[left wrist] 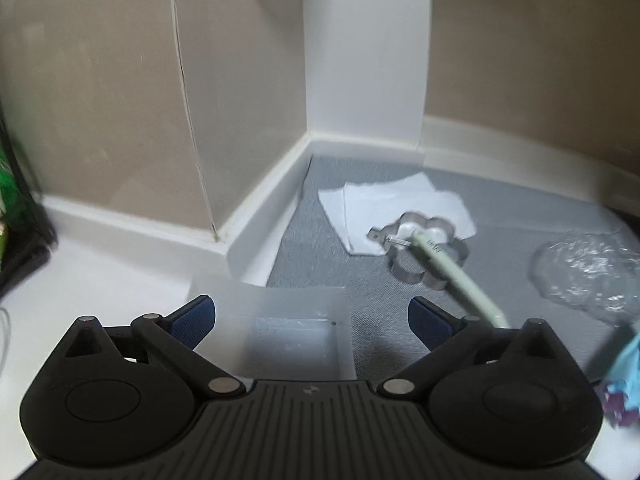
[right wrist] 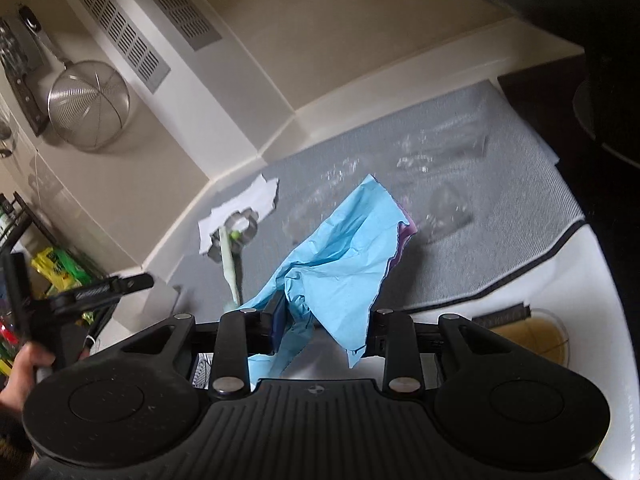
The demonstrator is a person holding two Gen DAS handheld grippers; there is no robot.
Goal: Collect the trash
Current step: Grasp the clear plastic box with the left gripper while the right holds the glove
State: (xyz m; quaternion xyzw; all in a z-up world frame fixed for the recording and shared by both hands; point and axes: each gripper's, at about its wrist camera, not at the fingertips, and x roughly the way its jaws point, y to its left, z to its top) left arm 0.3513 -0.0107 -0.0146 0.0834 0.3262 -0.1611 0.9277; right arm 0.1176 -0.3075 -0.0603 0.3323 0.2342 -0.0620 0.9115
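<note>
My right gripper [right wrist: 326, 326] is shut on a crumpled light blue paper [right wrist: 340, 264] with a purple piece behind it, held above the grey mat [right wrist: 500, 216]. My left gripper [left wrist: 312, 322] stands wide open over a translucent white plastic box [left wrist: 296, 328], its pads [left wrist: 196, 320] clear of the box walls. Further along the mat [left wrist: 320, 264] lie a white paper sheet [left wrist: 396, 208], a flower-shaped metal cutter [left wrist: 424, 248] and a pale green stick [left wrist: 452, 276] resting across the cutter. Crumpled clear plastic wrap [left wrist: 588, 272] lies to the right. The blue paper [left wrist: 628, 364] shows at the right edge.
Beige walls and white skirting close off the counter corner [left wrist: 308, 136]. A metal strainer [right wrist: 88, 104] hangs on the wall at left. A round container of yellowish liquid [right wrist: 532, 332] sits on the white counter at right. A hand [right wrist: 24, 364] holds the left gripper [right wrist: 96, 288]. Green packets [right wrist: 60, 268] sit at the far left.
</note>
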